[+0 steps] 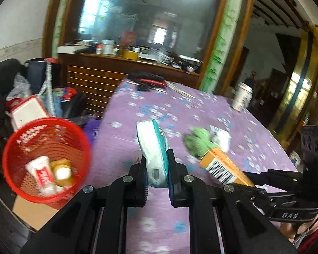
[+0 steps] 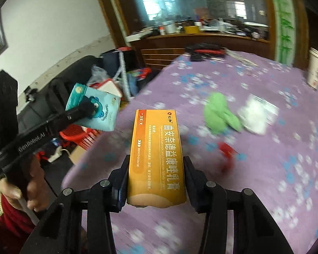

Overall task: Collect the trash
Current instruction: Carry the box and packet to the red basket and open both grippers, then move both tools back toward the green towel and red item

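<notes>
Left tool [image 1: 156, 169] — clamped on tissue pack [image 1: 153, 146]; soft, light, held across its flat faces. Right tool [image 2: 156, 180] — clamped on orange ointment carton [image 2: 156, 148]; light, crushable, printed "曲安奈德益康唑乳膏". Ahead on tabletop [image 2: 265, 180]: green wad [image 2: 219, 115], white wrapper [image 2: 254, 116]. Left, below: red basket [image 1: 46, 160].

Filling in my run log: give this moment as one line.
left gripper: shut on tissue pack | right gripper: shut on orange box | red basket: beside table, holds trash
</notes>
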